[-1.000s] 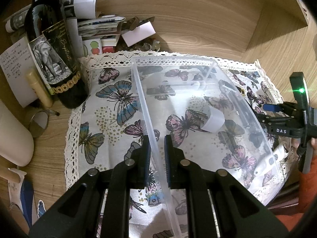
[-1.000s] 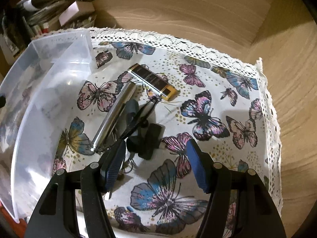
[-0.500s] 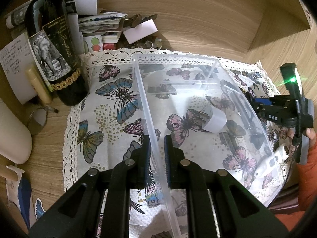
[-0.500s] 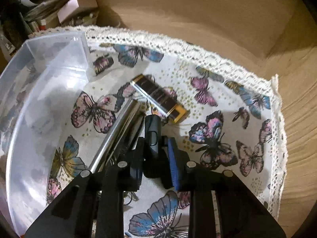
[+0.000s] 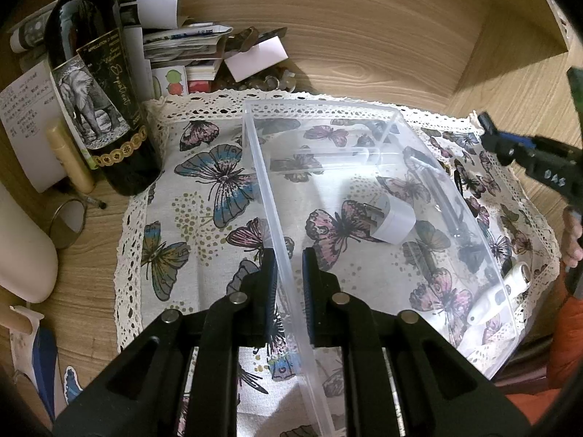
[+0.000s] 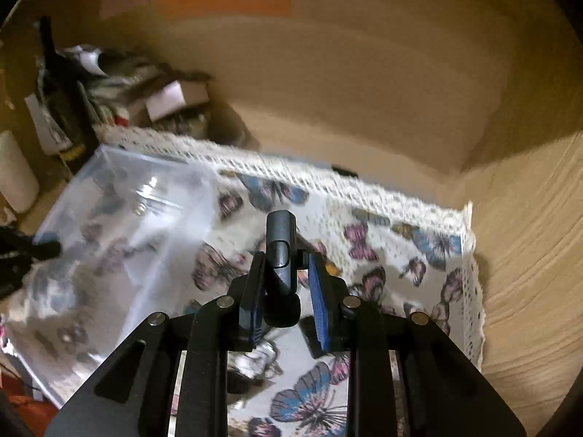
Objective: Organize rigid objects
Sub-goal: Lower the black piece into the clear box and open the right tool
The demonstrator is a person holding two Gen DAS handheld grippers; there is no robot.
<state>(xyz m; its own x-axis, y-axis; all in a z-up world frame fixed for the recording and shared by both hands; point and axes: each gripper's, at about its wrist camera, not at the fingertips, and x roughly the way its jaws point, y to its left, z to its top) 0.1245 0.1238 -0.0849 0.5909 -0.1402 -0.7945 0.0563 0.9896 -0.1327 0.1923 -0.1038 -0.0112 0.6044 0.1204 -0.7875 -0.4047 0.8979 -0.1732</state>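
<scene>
We see the left gripper (image 5: 289, 284) with its jaws closed on the near-left wall of the clear rectangular plastic box (image 5: 269, 196), one blue pad on each side of the thin wall; the box sits on the butterfly-printed cloth with a lace edge (image 5: 204, 196) spread over the wooden table (image 5: 364, 51); inside the box lies a small white plug-shaped block (image 5: 391, 220), and near its right wall a white pen-like device (image 5: 499, 295), though whether that one lies inside or behind the wall we cannot tell.

The right gripper (image 6: 286, 284) holds its jaws tight on a short dark bar-shaped object with a rounded slot in its face (image 6: 280, 244), lifted clear above the cloth, to the right of the box; this view is blurred.

Only the left view shows the clutter sharply: a dark glass wine bottle (image 5: 94, 83) stands just beside the cloth's far-left corner, its label bearing an elephant drawing and gold writing, of which "APPELLATION" can be made out; a white handwritten note (image 5: 22, 109) lies left of it, too small to read; a stack of papers and small boxes (image 5: 189, 47) sits behind. That view also catches the right gripper from outside at its right edge, with "DAS" in white letters on its black body, and a hand (image 5: 574, 236) in an orange sleeve (image 5: 568, 331) behind it; the held bar does not show there. Only the right view shows the cloth's bare right part.
</scene>
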